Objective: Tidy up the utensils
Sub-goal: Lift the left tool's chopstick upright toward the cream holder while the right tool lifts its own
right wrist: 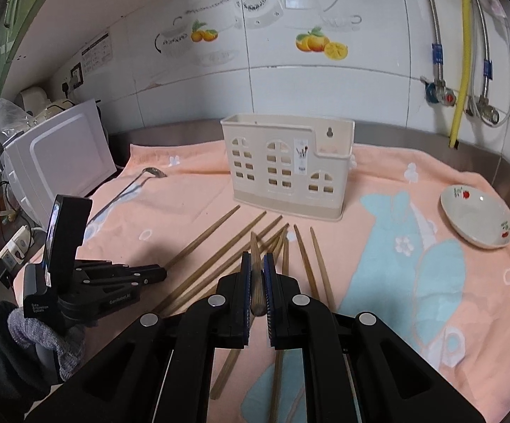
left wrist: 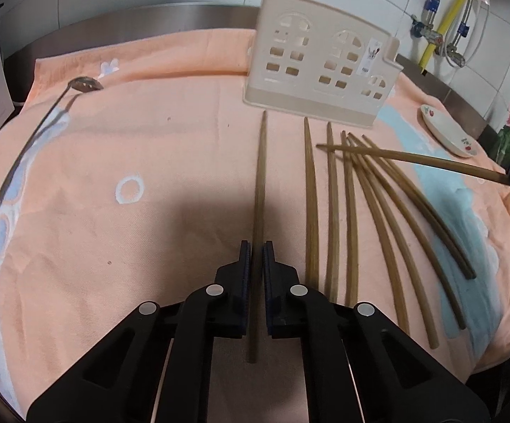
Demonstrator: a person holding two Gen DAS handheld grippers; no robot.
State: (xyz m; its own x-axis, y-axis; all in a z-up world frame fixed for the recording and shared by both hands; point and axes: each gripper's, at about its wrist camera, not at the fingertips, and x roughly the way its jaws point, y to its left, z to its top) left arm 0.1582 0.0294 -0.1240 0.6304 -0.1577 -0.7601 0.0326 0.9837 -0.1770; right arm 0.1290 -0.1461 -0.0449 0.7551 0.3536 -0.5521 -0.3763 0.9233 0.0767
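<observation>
Several wooden chopsticks (left wrist: 346, 211) lie side by side on an orange towel (left wrist: 149, 148) before a cream holder (left wrist: 320, 63) with window cut-outs. My left gripper (left wrist: 257, 257) is shut on one chopstick (left wrist: 260, 176) that points at the holder. My right gripper (right wrist: 257, 264) is shut on another chopstick (right wrist: 256, 271), held above the row; it shows in the left wrist view (left wrist: 413, 158) crossing over the others. The holder (right wrist: 288, 162) and the lying chopsticks (right wrist: 219, 264) also show in the right wrist view, with the left gripper (right wrist: 159, 272) at lower left.
A metal slotted ladle (left wrist: 43, 116) lies on the towel's left side. A small white dish (left wrist: 445, 130) with red fruit print sits at the right. A white microwave (right wrist: 54, 155) stands left of the towel. Pipes and valves (right wrist: 459, 95) hang on the tiled wall.
</observation>
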